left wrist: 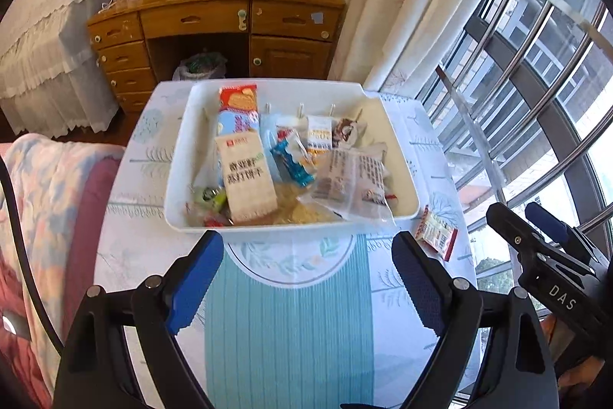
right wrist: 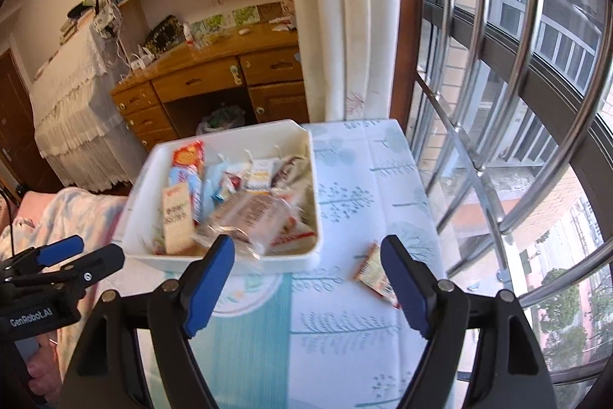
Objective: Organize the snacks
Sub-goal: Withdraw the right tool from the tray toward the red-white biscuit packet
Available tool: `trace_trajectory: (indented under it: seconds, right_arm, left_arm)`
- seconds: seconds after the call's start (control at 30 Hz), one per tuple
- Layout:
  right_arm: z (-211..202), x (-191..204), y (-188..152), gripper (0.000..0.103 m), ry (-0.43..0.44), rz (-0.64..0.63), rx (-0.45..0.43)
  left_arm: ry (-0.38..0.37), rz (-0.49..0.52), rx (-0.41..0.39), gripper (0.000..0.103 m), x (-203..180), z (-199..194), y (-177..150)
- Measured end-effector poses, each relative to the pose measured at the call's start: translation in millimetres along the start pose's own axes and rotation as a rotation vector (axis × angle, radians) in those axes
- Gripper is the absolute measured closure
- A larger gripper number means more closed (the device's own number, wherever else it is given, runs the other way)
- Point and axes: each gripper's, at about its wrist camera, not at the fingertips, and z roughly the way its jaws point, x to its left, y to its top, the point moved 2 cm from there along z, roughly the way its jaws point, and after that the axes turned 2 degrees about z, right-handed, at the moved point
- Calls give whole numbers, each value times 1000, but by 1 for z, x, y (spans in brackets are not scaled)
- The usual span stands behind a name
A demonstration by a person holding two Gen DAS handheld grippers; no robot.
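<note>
A white bin [left wrist: 402, 179] full of snack packets stands on the small table; it also shows in the right wrist view [right wrist: 312, 179]. One small red-edged snack packet [left wrist: 436, 230] lies on the cloth just right of the bin, and shows in the right wrist view [right wrist: 373, 273] too. My left gripper [left wrist: 306, 275] is open and empty, just in front of the bin. My right gripper [right wrist: 306, 278] is open and empty, above the cloth, with its right finger partly covering the loose packet. Each gripper shows at the edge of the other's view.
The table [left wrist: 291, 332] has a blue and white patterned cloth. A window with metal bars [right wrist: 498, 102] and a curtain [left wrist: 402, 6] are on the right. A wooden desk [left wrist: 214, 25] stands behind. A bed with a quilt [left wrist: 49, 202] is on the left.
</note>
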Motion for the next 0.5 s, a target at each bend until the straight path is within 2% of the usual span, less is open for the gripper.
trace_trajectory:
  seconds: [0.2,0.5]
  right_arm:
    - [12,-21,-8,18,-48,-24,49]
    - [42,-46,-19,18,-94,-41,124]
  left_arm:
    - [-5,-9,48,14,-16,16,-11]
    - [15,-22,106,14,-32,36,-9]
